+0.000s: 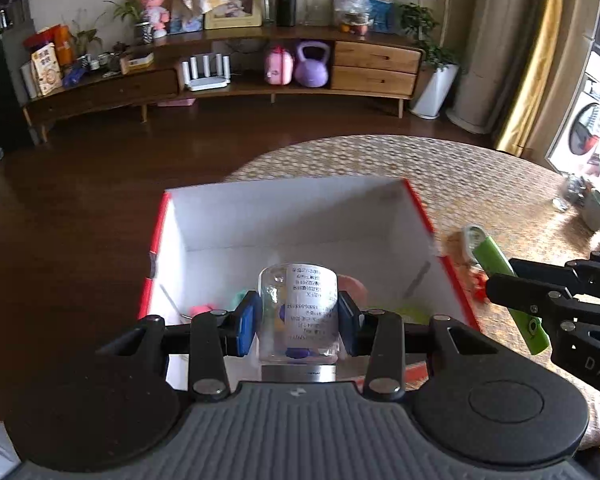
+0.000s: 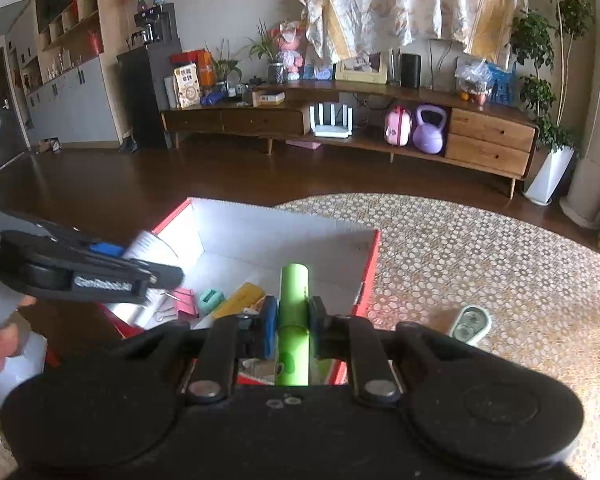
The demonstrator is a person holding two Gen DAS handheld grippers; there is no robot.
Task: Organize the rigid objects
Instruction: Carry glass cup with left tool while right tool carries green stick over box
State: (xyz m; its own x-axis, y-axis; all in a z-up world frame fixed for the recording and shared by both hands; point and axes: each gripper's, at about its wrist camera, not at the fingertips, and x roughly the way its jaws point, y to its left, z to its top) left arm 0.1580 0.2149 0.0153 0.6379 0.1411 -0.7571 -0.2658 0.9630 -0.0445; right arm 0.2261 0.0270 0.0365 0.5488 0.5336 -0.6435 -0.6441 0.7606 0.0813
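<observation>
My left gripper is shut on a clear plastic bottle with a white printed label and holds it above the open red box with a white inside. My right gripper is shut on a bright green tube and holds it over the box's right side. The tube also shows in the left wrist view, with the right gripper to the right of the box. The left gripper with its bottle shows at the left of the right wrist view. Small objects lie in the box: a pink one, a teal one, a yellow one.
The box stands on a round table with a woven patterned cloth. A pale green oval case lies on the cloth right of the box. A red small item lies by the box. Beyond are dark floor and a low wooden cabinet.
</observation>
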